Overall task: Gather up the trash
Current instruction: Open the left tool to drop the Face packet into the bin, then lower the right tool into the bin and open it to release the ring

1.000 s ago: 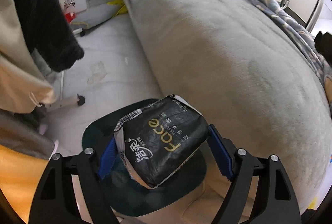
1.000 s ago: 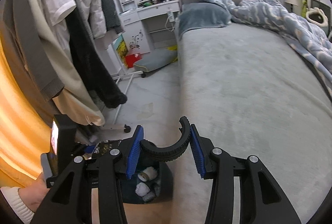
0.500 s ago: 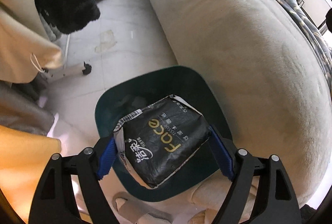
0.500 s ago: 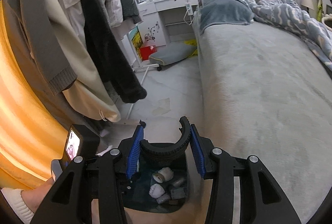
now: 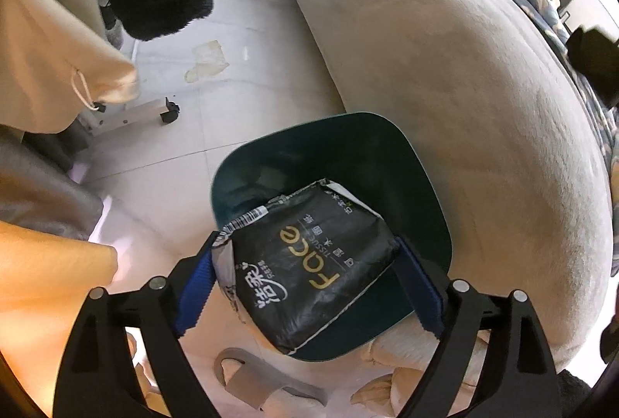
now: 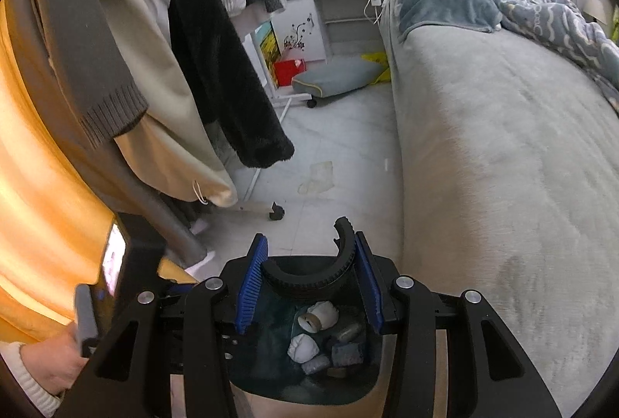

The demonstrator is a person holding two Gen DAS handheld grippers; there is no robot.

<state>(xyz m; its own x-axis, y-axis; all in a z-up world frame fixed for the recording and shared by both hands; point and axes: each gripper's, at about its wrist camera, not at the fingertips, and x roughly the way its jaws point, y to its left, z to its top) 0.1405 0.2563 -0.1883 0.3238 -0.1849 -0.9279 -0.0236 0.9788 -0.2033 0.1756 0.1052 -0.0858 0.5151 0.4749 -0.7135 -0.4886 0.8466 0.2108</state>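
1. Black tissue pack (image 5: 309, 263): between the left gripper (image 5: 305, 282) pads, whose jaws have just been opening, above the dark green bin (image 5: 421, 182).
2. Right gripper (image 6: 307, 282): clamped on a black curved rubber piece (image 6: 309, 275) over the bin's trash.

The trash bin (image 5: 390, 155) stands on the floor (image 5: 247, 43), bed (image 5: 464, 77) just right, clothes rack (image 6: 185, 70) left; tissue pack (image 5: 309, 263) above the bin.

The black tissue pack (image 5: 309, 263) hides much of the bin (image 5: 390, 147) floor beneath it. Below the bin, a grey slipper (image 5: 251, 375) is partly covered by the tongs' frame. Left of the bin, a hand (image 6: 58, 367) is cut off by the edge.
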